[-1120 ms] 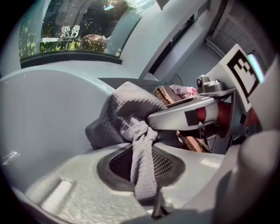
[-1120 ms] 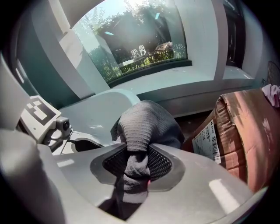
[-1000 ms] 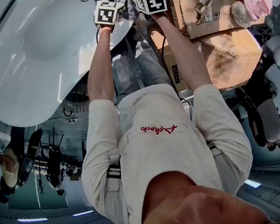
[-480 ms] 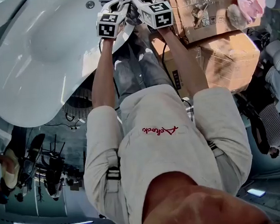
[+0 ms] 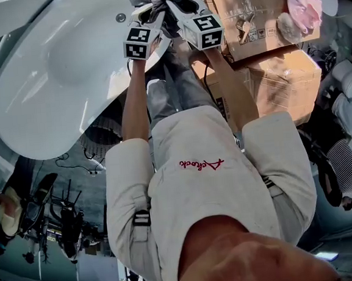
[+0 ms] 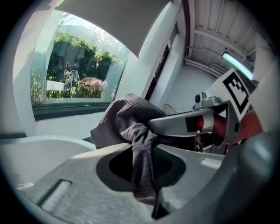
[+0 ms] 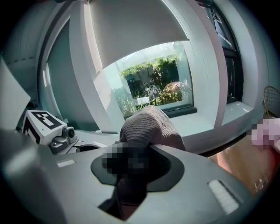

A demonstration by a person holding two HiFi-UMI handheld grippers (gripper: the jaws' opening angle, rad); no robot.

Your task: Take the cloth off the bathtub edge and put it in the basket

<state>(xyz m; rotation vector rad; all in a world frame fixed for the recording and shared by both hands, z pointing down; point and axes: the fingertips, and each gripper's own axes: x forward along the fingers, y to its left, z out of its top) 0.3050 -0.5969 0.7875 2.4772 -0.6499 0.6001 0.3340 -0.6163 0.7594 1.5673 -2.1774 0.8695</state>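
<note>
Cloth [image 6: 131, 127], grey and waffle-textured, is hanging bunched in the air between two hand-held grippers, gathered into a rounded lump just beyond their tips. The left tongs [image 6: 142, 153] are standing narrow and pinching a twisted fold of it, with a strip trailing down through the gap between the jaws. The right tongs [image 7: 131, 162] are likewise standing narrow and gripping the other side of the same lump, which is bulging up just above them. In the left gripper view one right jaw is pressing into the cloth from the side, so the two tools are meeting at the fabric. In the head view the cloth is showing just past the two marker cubes, between the white bathtub [image 5: 49, 87] and stacked cardboard boxes [image 5: 280, 66]. A sunlit window [image 7: 153, 83] is showing behind it.
</note>
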